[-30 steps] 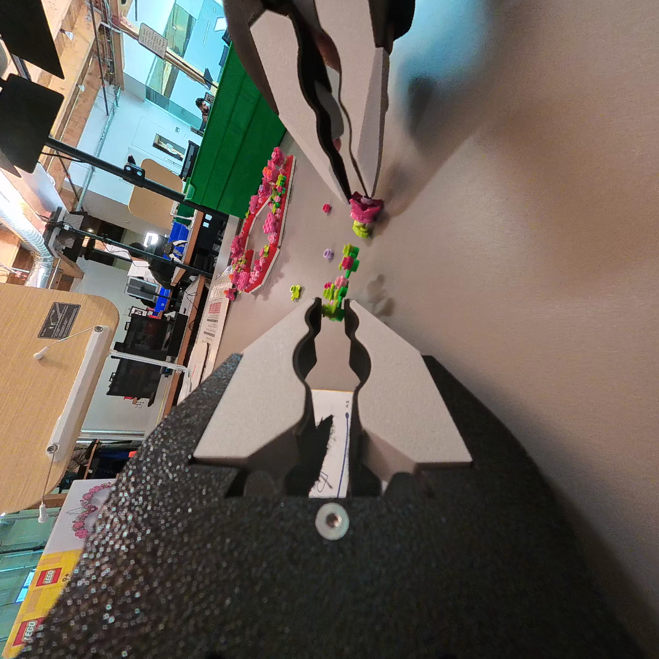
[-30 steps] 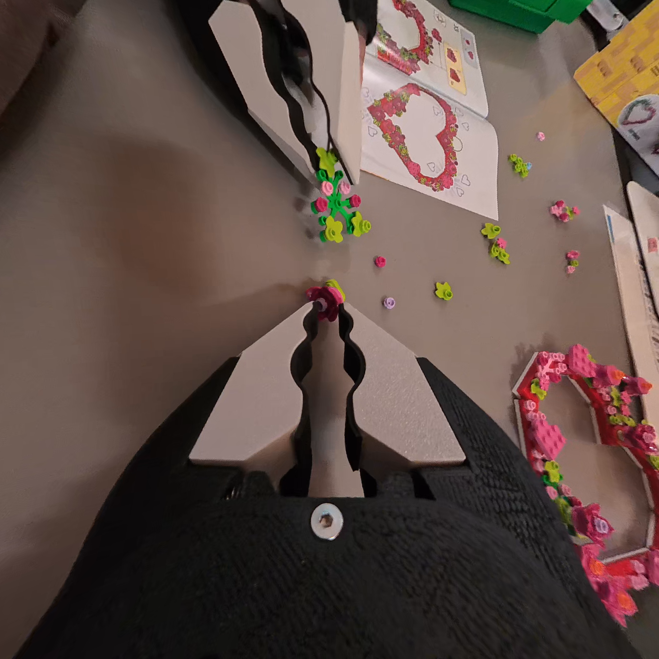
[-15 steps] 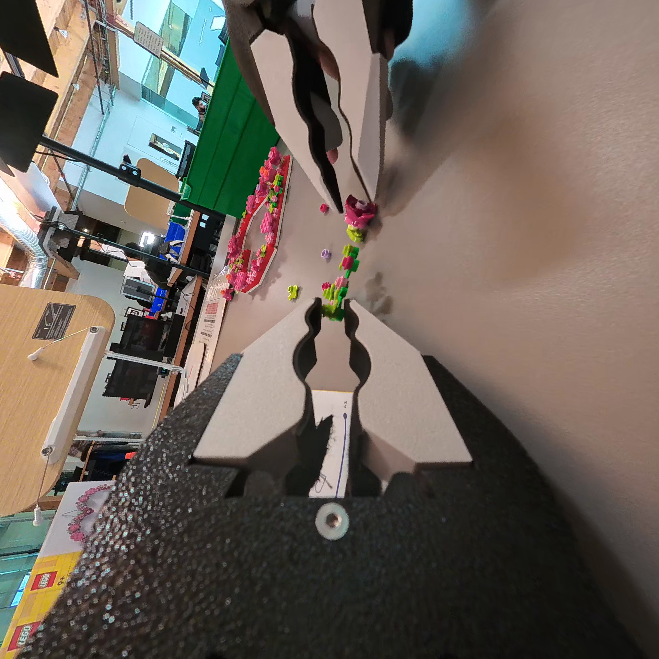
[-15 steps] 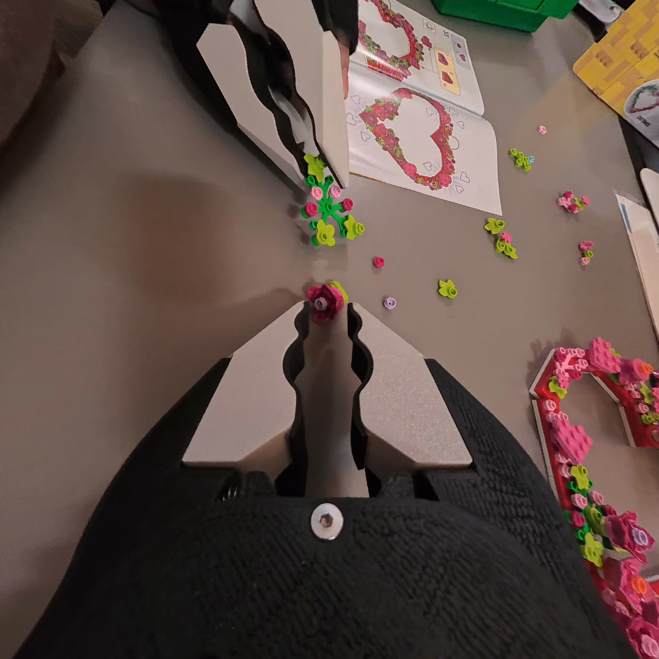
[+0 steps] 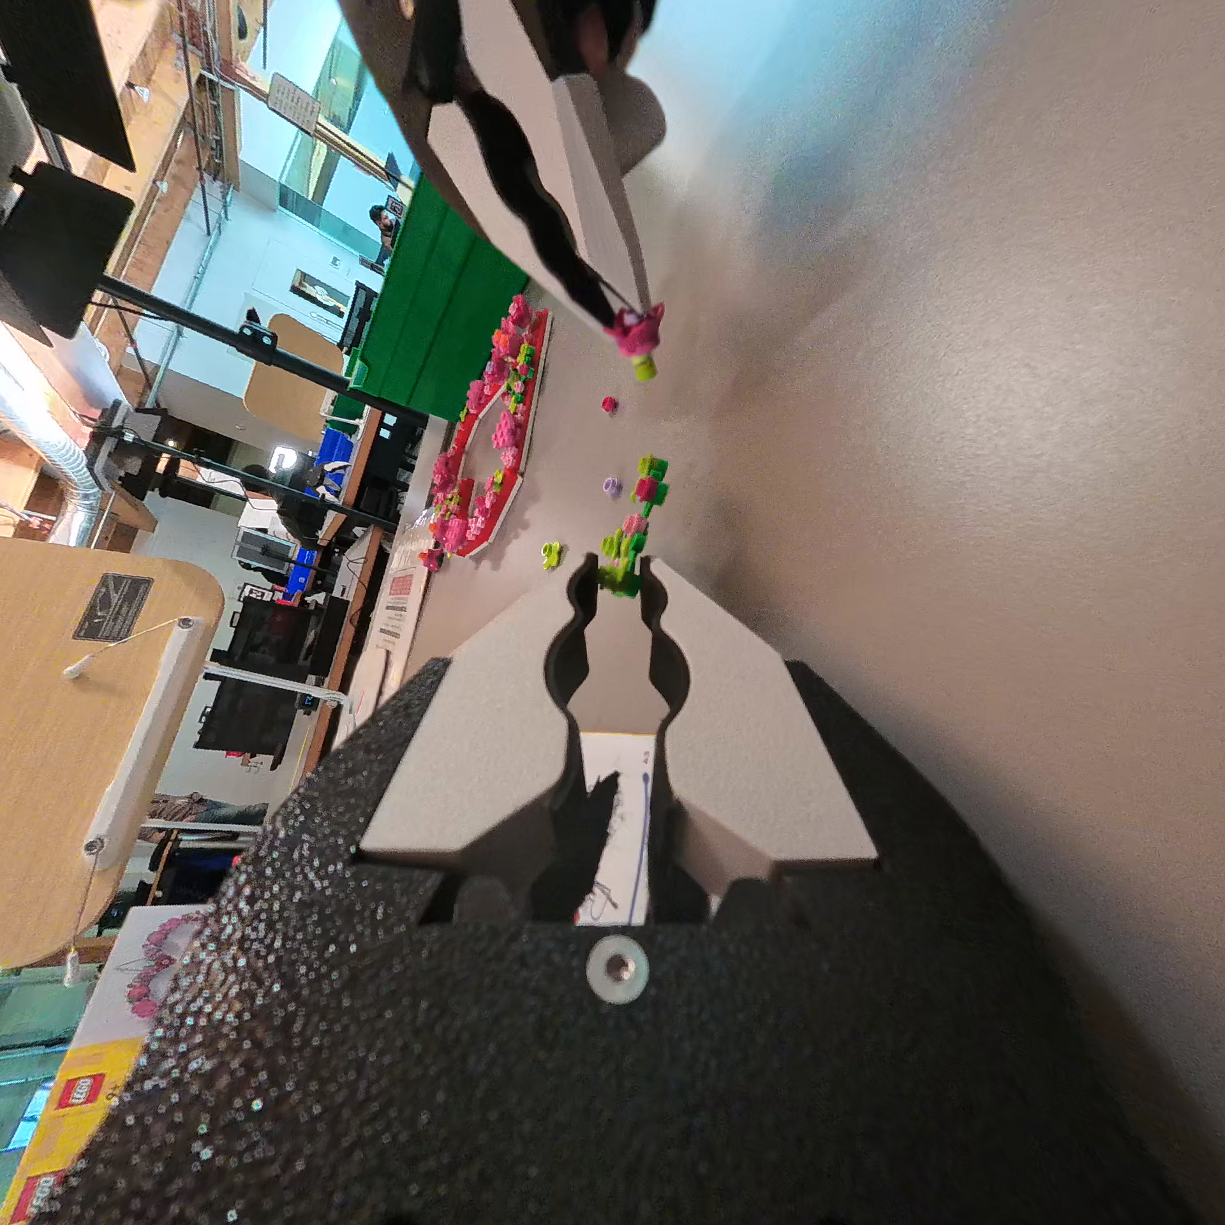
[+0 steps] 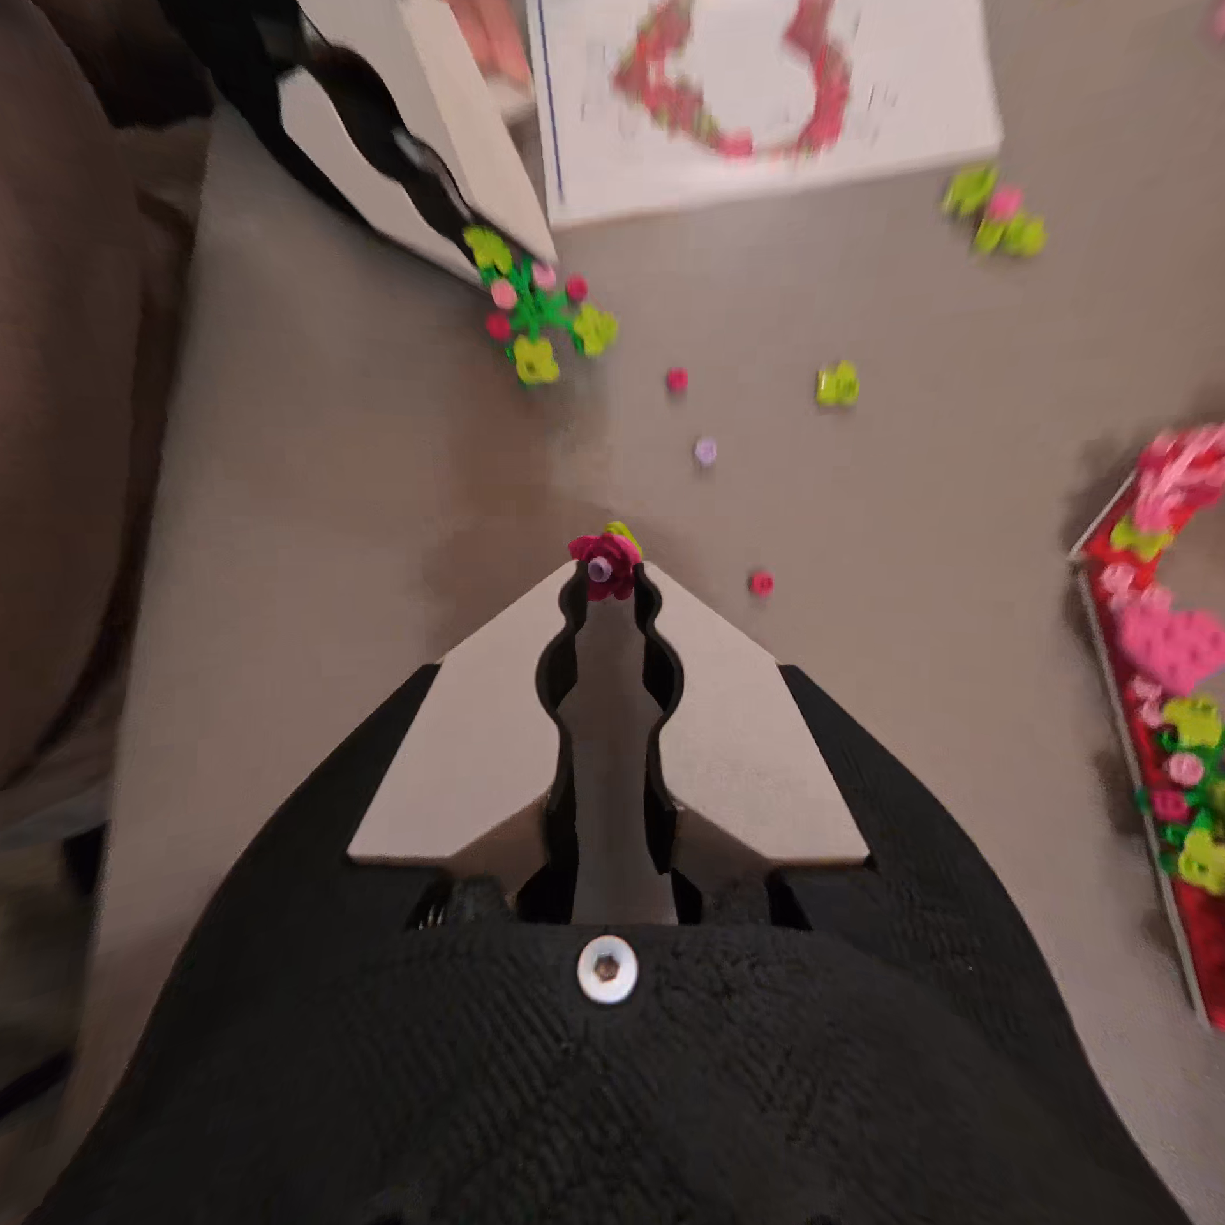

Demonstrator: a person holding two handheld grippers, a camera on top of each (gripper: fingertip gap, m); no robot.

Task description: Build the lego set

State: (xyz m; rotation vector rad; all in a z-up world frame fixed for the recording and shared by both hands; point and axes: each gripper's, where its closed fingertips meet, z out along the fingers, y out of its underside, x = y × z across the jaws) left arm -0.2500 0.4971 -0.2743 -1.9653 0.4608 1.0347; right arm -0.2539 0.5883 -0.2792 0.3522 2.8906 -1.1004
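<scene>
Right gripper (image 6: 604,571): tips pinch a magenta flower piece (image 6: 604,567) with a lilac stud at its centre and a lime part behind it.
Left gripper (image 5: 618,575): narrow gap between the tips, closed on the lime end of a green sprig (image 5: 623,557) that carries pink and red buds.
Seen only in the left wrist view: the flower (image 5: 638,331) hangs clear above the grey table (image 5: 961,464); a green box (image 5: 431,318) and a room with desks lie far off.
Seen only in the right wrist view: the open instruction booklet (image 6: 762,99) at the far side, blurred, with a heart picture; the sprig (image 6: 540,311) spreads flat in a star shape.
Heart frame (image 6: 1166,696): red, part filled with pink and green, at the right.
Loose pieces: a lilac stud (image 6: 705,451), a red stud (image 6: 761,582) and a lime leaf (image 6: 838,383) lie apart on the table.
Change from a second ago: the flower was down at the table; now it is lifted, farther from the sprig. The left gripper holds as before.
</scene>
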